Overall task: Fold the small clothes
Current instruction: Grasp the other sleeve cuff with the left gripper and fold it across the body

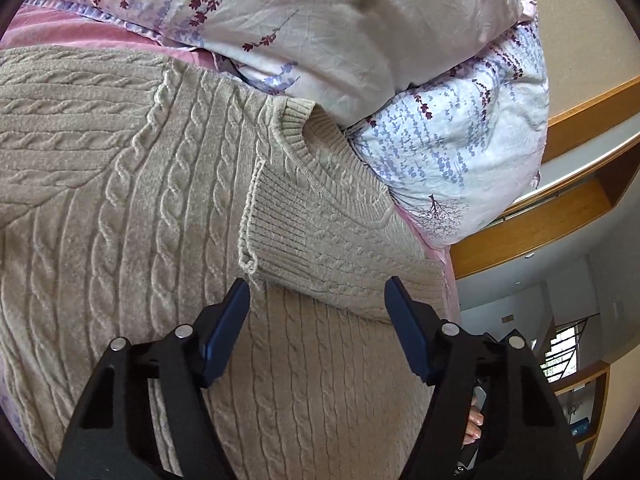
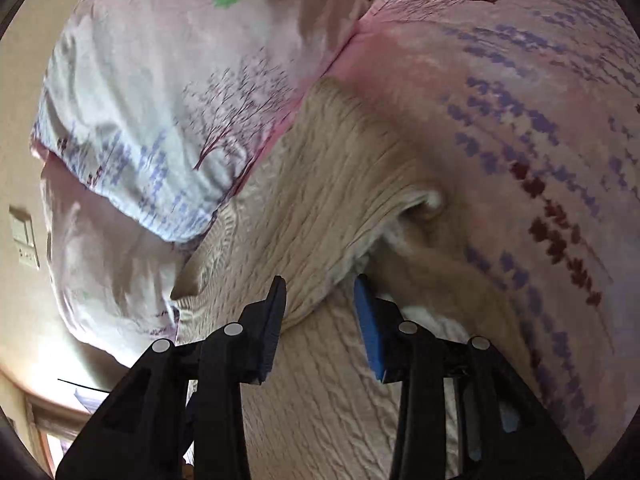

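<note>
Sweater (image 1: 132,208), beige and cable-knit, lies spread across the bed, its body running lengthwise from the jaws of the left gripper (image 1: 318,304) up toward the neckline (image 1: 304,136), which sits close under the pillows. One sleeve is already laid inward across the chest, and its ribbed cuff (image 1: 276,224) ends just ahead of the left jaws, slightly toward their left blade; those jaws stand wide apart and hold nothing, hovering over the knit. In the right wrist view, which is blurred, the right gripper (image 2: 320,304) has its jaws partly spread with a raised ridge of the sweater's edge (image 2: 340,220) between them; I cannot tell for sure whether the blades are touching the fabric, but they are not clamped on it. That bunched edge runs away from the right jaws toward the upper right, with the bedsheet showing beyond it. My reading is that the next fold turns on this right-hand side: the right gripper is the nearer one to the loose edge, while the left is nearer the cuff and shoulder. The bed is soft, covered by a pale bedsheet (image 2: 560,128) printed with purple and dark red sprigs, and two floral pillows (image 1: 460,140) crowd the sweater's top end. Beyond the bed a wooden shelf (image 1: 560,208) and a light wall show.
</note>
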